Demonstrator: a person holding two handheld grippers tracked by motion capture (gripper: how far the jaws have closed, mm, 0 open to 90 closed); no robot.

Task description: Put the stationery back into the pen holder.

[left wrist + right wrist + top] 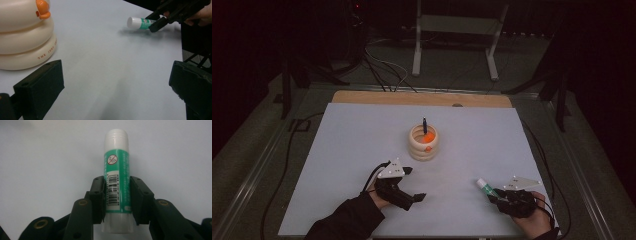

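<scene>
Both pads of right gripper [117, 200] clamp glue stick [117, 182]; left gripper [117, 87] wide, empty

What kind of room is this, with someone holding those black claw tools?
Probably a lab recording bench: a white board on a wooden table, cables across a dark floor, a metal stand behind, camera-carrying left gripper.

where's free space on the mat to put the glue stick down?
Right gripper grips the glue stick. Bare mat lies left of the ringed holder, to the holder's right up to the mat edge, and between the two grippers. Left gripper stands open. Crowded: the centre, at the holder.
</scene>
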